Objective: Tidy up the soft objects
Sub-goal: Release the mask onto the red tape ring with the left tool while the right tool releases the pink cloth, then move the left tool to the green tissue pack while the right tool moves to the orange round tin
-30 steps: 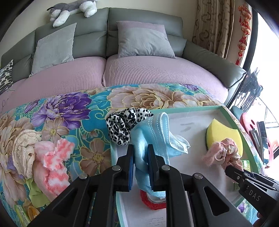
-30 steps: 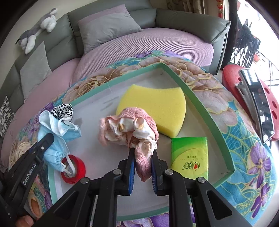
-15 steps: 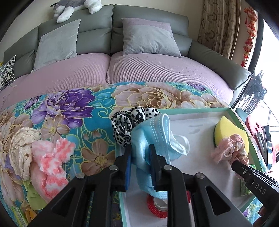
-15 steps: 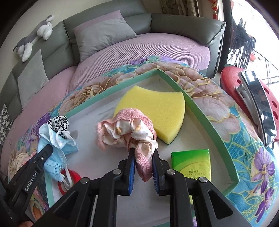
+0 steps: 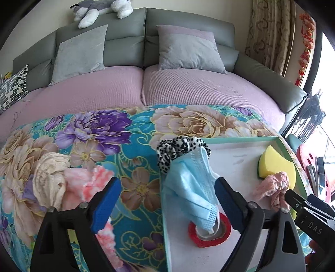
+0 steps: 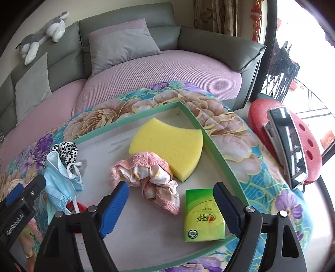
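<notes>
A green-rimmed white tray lies on the floral cloth. In it are a blue face mask, draped over a red tape roll, a leopard-print scrunchie, a pink crumpled cloth, a yellow sponge and a green tissue pack. My left gripper is open, with the mask lying free between its fingers. My right gripper is open just in front of the pink cloth. A cream lace cloth and a pink-white fluffy cloth lie left of the tray.
A sofa with purple seat covers and grey cushions stands behind the table. A plush dog lies on its backrest. A red stool with a metal object stands at the right.
Both grippers have opened. The left one let go of the blue mask, the right one let go of the pink cloth; both items now rest in the tray.
</notes>
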A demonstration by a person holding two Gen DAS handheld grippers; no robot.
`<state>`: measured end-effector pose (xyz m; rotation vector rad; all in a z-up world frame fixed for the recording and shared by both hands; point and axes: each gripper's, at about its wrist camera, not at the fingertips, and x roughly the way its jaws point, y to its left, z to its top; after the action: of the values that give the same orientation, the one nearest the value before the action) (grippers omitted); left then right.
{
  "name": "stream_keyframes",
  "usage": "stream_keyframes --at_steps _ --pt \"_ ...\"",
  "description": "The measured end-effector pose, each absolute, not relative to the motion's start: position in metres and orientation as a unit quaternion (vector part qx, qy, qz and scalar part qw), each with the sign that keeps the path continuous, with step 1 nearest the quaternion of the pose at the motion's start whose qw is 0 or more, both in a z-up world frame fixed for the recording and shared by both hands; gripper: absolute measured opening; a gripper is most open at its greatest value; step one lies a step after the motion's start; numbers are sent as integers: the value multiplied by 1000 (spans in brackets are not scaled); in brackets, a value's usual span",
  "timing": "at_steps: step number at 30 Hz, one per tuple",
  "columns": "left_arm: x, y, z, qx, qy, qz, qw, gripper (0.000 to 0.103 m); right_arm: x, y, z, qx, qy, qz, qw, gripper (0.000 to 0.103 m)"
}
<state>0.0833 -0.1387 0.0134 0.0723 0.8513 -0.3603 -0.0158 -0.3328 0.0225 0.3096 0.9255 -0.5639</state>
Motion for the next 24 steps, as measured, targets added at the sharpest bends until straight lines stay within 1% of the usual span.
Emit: stream_keyframes --at_steps 2,6,16,24 --pt "83 -134 15 41 411 -167 895 92 -16 -332 25 142 440 -270 845 87" --pt "82 -122 17 54 410 -137 900 92 -19 -333 30 147 438 -272 844 94" --pt "87 -77 18 46 432 -58 899 92 -23 -329 36 149 449 -265 840 94" --pt "86 -51 23 23 433 -25 901 92 -20 -319 40 132 456 -258 842 94"
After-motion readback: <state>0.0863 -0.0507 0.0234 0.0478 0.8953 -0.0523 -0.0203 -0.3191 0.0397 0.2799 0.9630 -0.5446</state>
